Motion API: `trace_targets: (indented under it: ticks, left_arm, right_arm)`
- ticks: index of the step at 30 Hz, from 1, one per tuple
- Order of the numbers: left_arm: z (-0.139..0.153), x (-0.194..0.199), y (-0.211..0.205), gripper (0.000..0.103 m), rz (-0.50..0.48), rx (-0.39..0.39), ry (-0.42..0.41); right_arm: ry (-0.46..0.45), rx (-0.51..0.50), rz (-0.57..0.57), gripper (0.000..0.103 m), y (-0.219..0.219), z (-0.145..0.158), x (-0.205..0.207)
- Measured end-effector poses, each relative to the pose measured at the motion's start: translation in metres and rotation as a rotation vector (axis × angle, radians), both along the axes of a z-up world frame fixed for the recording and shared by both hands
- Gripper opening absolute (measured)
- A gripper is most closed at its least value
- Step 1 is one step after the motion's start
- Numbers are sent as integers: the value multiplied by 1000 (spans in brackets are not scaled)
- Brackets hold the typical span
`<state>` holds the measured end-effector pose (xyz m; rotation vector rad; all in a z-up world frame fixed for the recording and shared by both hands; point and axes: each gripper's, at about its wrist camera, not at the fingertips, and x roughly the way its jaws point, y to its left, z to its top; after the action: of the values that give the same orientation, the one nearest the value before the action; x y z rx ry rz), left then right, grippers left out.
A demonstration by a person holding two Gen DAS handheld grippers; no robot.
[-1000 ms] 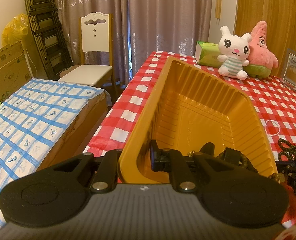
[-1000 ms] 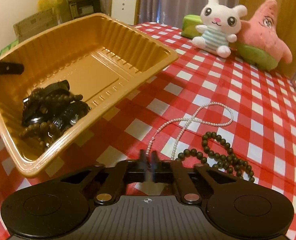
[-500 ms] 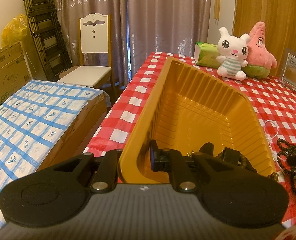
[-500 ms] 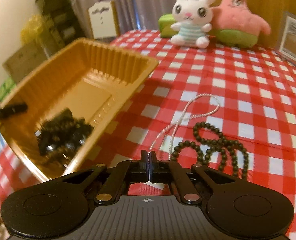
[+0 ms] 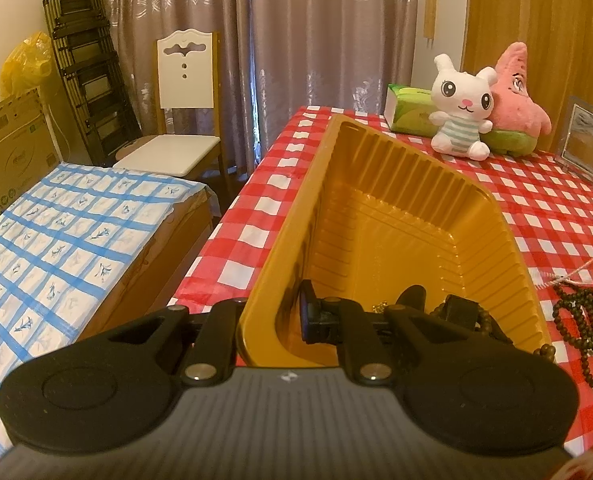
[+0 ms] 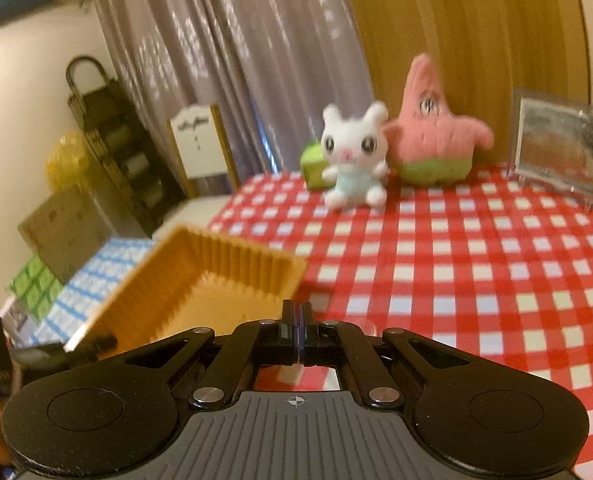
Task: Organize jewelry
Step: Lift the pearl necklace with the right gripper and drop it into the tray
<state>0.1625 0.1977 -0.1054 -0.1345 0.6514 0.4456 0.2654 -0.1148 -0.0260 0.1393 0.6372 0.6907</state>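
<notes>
1. Left view only: left claw (image 5: 274,316) clamped on tray (image 5: 392,216) wall; dark beads (image 5: 584,320) on desk (image 5: 556,220) beside tray; bracelets (image 5: 468,316) inside tray.
2. Right view only: right claw (image 6: 296,330) pressed together above desk, picture frame (image 6: 560,148) fully visible.

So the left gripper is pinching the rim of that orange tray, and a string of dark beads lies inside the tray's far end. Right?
Not quite. The left gripper does pinch the tray rim, but the tray's far end is bare. In the left wrist view the dark beads lie on the tablecloth to the right of the tray, and more beads sit at its near end.
</notes>
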Motion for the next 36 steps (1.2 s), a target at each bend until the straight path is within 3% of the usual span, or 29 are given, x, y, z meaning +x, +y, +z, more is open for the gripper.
trace_targets:
  ticks: [8,19,28,32,36]
  left_arm:
    - [5,1,-1,10,-12,5,-1]
    - [7,0,-1,10,-24,4,-7]
    - [7,1,0,10,-27,2,-7]
    - [7,1,0,10,-26,0,-8]
    - [7,3,-1,9,-26,-5,-9]
  right_arm:
    - [-39,27,-4,1,-2,37,-12]
    - [-73,41,17,1,19,61,-24]
    - [-186,207,82,1,70,89,-23]
    - [-175,197,131,1,94,78,-18]
    - [-53,132,154,1,109,36,-11]
